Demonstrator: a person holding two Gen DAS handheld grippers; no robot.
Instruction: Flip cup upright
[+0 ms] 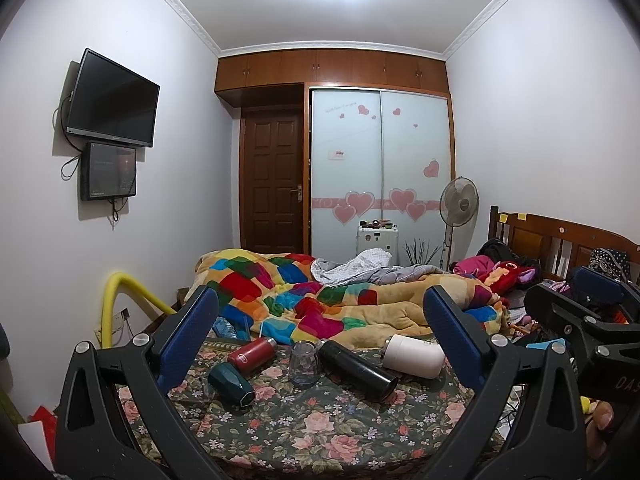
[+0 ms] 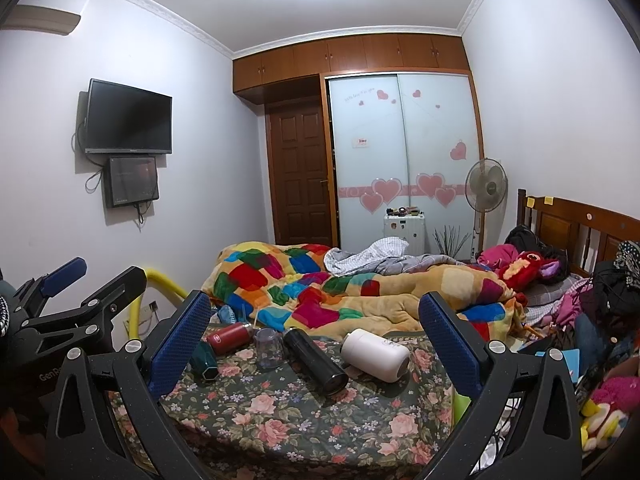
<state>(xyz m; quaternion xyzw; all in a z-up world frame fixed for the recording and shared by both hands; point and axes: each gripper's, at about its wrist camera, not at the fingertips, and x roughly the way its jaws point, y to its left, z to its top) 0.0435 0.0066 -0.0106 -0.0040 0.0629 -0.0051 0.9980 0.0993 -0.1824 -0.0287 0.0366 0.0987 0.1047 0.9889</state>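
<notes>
Several cups lie on the floral bedspread (image 1: 320, 424). A clear glass cup (image 1: 304, 362) stands mouth down in the middle; it also shows in the right wrist view (image 2: 268, 347). A dark green cup (image 1: 231, 383), a red flask (image 1: 252, 354), a black flask (image 1: 358, 370) and a white cup (image 1: 414, 356) lie on their sides. In the right wrist view they are the green cup (image 2: 205, 362), red flask (image 2: 229, 337), black flask (image 2: 316, 362) and white cup (image 2: 376, 354). My left gripper (image 1: 320, 312) is open and empty, short of the cups. My right gripper (image 2: 314, 312) is open and empty, also short of them.
A colourful patchwork quilt (image 1: 320, 300) is heaped behind the cups. Clothes and plush toys (image 2: 536, 268) pile up at the right by the wooden headboard (image 2: 580, 224). A yellow padded rail (image 1: 120, 300) stands at the bed's left. The other gripper shows at each view's edge.
</notes>
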